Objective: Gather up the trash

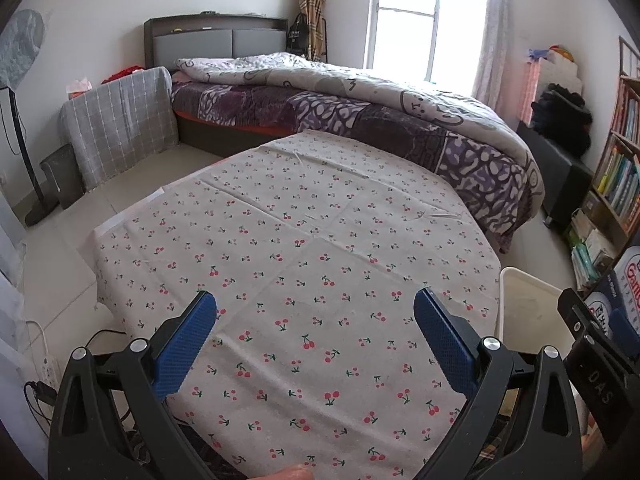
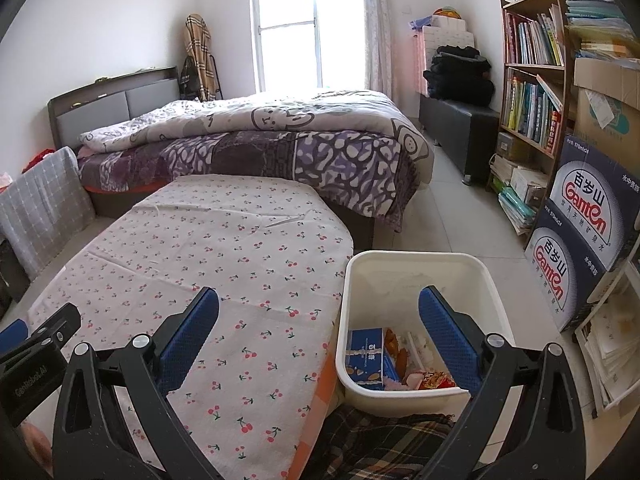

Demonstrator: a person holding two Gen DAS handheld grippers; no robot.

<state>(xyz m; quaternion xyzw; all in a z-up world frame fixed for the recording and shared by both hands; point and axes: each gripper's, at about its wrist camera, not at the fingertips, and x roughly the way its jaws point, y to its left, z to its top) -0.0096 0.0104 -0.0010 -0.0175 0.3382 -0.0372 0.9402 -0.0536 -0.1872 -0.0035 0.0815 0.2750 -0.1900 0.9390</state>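
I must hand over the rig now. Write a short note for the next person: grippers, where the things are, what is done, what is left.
Left gripper: jaws open, empty, above the cherry-print tablecloth.
Right gripper: jaws open, empty, at the table's right edge, partly over the white bin.
Bin stands on the floor right of the table; it holds a blue box and snack wrappers.
Done: no trash shows on the cloth in either view.
Left: probably nothing on the table; check the parts hidden by the grippers.
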